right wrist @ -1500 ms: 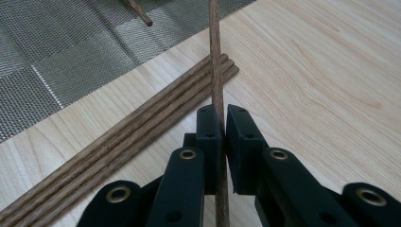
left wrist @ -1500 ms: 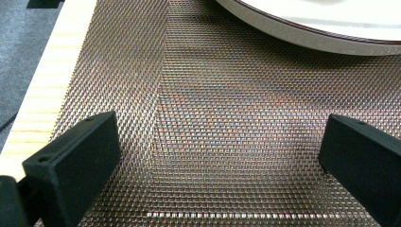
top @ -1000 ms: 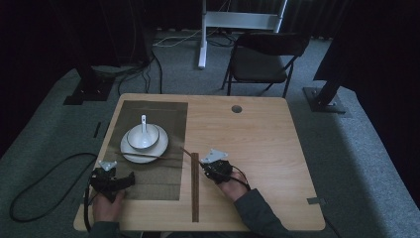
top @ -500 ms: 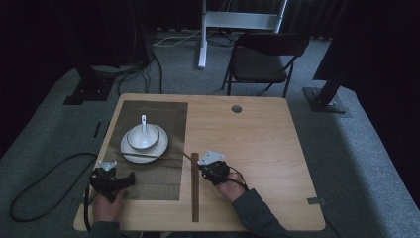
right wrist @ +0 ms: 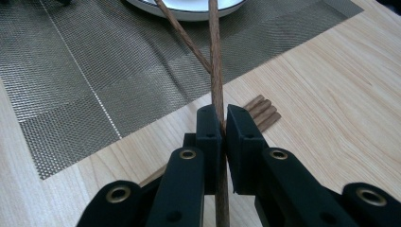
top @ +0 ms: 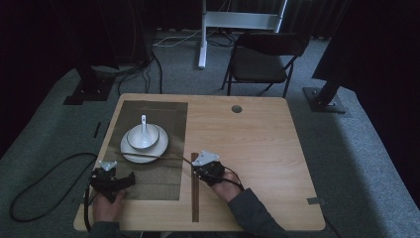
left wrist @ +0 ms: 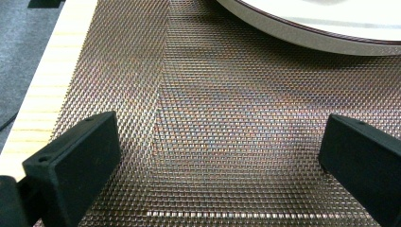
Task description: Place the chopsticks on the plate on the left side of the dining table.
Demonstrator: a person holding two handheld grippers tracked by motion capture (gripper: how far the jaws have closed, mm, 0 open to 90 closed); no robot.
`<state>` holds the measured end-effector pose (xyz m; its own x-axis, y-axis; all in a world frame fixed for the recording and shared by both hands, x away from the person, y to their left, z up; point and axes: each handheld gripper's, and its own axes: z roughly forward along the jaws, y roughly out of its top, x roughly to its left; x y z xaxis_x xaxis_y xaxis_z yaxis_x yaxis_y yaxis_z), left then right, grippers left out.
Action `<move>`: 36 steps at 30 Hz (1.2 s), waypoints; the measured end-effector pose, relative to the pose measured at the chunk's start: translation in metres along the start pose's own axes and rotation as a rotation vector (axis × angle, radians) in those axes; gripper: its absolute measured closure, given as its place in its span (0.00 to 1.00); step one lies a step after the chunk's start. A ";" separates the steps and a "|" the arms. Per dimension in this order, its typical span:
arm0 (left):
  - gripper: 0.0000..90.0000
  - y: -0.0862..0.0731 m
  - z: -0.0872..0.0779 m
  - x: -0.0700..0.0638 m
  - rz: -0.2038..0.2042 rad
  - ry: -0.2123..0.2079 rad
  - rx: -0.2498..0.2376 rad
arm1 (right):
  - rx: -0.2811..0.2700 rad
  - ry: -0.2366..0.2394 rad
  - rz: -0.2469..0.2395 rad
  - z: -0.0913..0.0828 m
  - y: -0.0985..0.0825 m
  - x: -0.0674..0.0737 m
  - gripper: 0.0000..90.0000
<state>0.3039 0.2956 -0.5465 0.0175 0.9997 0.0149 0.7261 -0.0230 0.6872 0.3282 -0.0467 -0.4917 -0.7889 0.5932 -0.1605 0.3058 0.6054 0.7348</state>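
Right gripper (top: pixel 205 166) shifted slightly toward placemat (top: pixel 148 183) edge, jaws clamped on chopsticks (right wrist: pixel 215 71); tips now over plate (top: pixel 130 151) rim. Left gripper (left wrist: pixel 213 156) open, idle on placemat.

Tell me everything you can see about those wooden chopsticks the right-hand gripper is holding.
The chopsticks are two slim, dark-brown sticks that look like wood. The right gripper is shut on them, its black jaws pinching one near its end. The two sticks cross just ahead of the jaws and splay apart, reaching over the woven placemat to the white plate's rim. In the high view they lie almost level across the plate's near edge. More such sticks lie on the table beside the gripper.
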 end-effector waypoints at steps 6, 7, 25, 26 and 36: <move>0.00 0.000 0.000 0.000 0.000 0.000 0.000 | -0.007 0.007 -0.008 0.001 0.004 0.003 0.94; 0.00 0.000 0.000 0.000 0.000 0.000 0.000 | -0.007 0.007 -0.008 0.001 0.004 0.003 0.94; 0.00 0.000 0.000 0.000 0.000 0.000 0.000 | -0.017 0.029 -0.049 0.006 0.018 0.015 0.94; 0.00 0.000 0.000 0.000 -0.001 0.000 -0.001 | -0.017 0.033 -0.053 0.006 0.019 0.015 0.94; 0.00 0.000 0.000 0.000 0.000 0.000 0.001 | -0.023 0.046 -0.071 0.009 0.025 0.018 0.94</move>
<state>0.3039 0.2957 -0.5464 0.0178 0.9997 0.0147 0.7265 -0.0230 0.6868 0.3268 -0.0163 -0.4819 -0.8321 0.5236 -0.1829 0.2360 0.6327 0.7375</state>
